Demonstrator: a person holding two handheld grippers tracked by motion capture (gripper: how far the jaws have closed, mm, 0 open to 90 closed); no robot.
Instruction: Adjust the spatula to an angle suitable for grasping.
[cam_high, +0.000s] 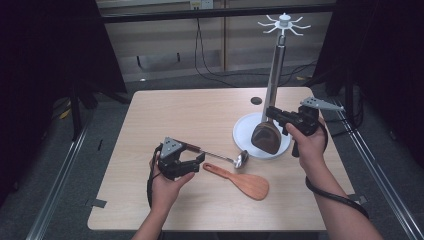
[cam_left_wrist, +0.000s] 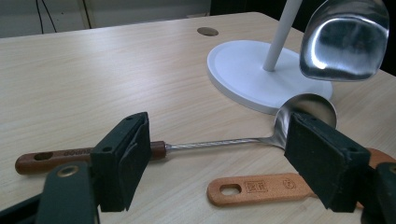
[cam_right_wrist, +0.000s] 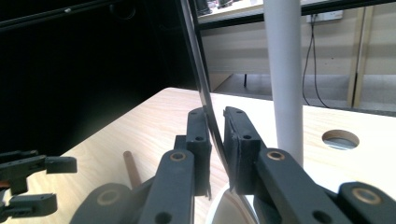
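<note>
Holding a steel turner (cam_high: 266, 137) by its thin flat handle, the right gripper (cam_high: 274, 113) stands at about 3 o'clock on the tabletop (cam_high: 165, 110); in the right gripper view the jaws are pressed onto this shiny handle (cam_right_wrist: 205, 107), one jaw on each side of it, so they pinch it; the blade of the turner hangs over the white round base (cam_high: 244, 131) of a utensil stand, and I cannot tell if it touches the base; the pole (cam_high: 274, 75) of the stand rises just behind the gripper, with a white ring of hooks (cam_high: 283, 22) on the top.

The left gripper (cam_high: 200, 161) is at about 7 o'clock, low over the tabletop; its jaws are spread wide and hold nothing; in the left gripper view a small ladle (cam_left_wrist: 187, 145) lies across between them on the wood; its brown wooden handle passes behind the jaw at 9 o'clock, and its steel bowl (cam_left_wrist: 306, 112) shows just above the jaw at 3 o'clock, close to the edge of the white base (cam_left_wrist: 243, 70).

A wooden rice paddle (cam_high: 240, 181) lies flat at about 6 o'clock, just beside the ladle and nearer to the person; in the left gripper view its handle with a hole (cam_left_wrist: 252, 187) lies below the ladle, apart from it.
</note>
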